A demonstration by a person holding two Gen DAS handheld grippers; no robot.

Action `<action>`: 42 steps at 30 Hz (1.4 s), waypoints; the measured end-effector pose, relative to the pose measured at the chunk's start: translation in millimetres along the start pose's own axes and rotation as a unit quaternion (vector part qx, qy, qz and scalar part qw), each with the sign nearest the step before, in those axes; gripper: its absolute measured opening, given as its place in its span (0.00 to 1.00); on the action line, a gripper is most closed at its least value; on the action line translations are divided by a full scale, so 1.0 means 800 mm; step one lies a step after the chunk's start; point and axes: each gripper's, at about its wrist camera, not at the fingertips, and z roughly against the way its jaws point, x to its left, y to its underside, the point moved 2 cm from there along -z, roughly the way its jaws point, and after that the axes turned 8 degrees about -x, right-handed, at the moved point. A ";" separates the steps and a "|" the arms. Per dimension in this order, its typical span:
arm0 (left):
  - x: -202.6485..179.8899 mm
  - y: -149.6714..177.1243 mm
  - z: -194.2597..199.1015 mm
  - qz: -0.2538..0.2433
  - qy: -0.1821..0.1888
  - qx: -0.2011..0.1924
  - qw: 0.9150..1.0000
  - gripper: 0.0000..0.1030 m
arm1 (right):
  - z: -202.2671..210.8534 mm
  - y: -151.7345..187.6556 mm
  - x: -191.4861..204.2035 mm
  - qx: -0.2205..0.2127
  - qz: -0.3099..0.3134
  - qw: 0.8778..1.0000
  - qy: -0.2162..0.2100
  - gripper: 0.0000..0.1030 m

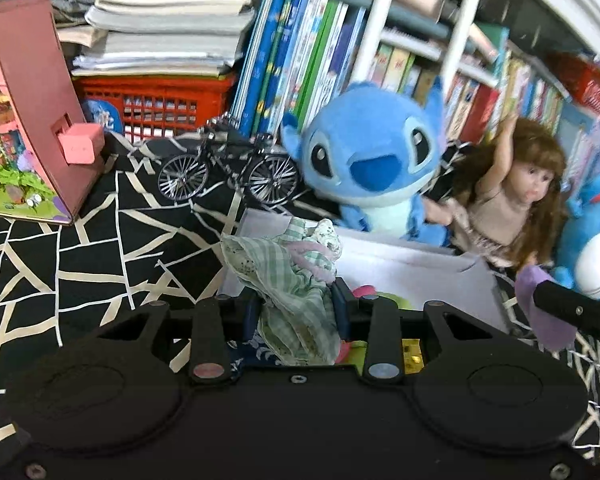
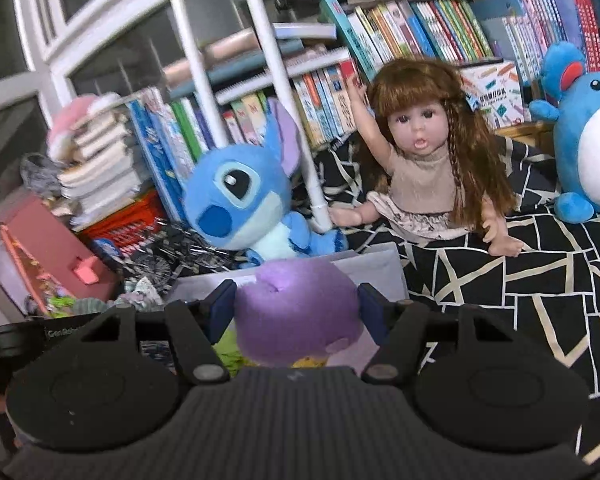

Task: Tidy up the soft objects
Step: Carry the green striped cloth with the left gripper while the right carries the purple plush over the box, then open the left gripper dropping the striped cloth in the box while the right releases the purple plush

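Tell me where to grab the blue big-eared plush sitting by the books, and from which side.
Grip the blue plush across its narrow pale belly, coming from the front: it sits upright facing out, books close behind, a white pole beside it.

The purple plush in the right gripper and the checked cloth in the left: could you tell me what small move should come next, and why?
Probably lower both toward the white box and release inside. The left gripper is shut on the green checked cloth, and the right gripper on the purple plush. Both hang over the box, which already holds colourful items.
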 end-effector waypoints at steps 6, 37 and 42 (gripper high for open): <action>0.002 0.002 -0.042 0.008 -0.012 0.027 1.000 0.33 | -0.043 0.003 0.000 0.022 0.015 0.999 0.025 0.66; 0.007 0.032 -0.092 0.008 -0.004 0.053 0.999 0.34 | -0.100 0.038 -0.020 0.061 0.034 0.995 0.075 0.66; 0.004 0.036 -0.093 0.001 -0.005 0.050 0.999 0.35 | -0.102 0.040 -0.020 0.058 0.036 0.995 0.076 0.66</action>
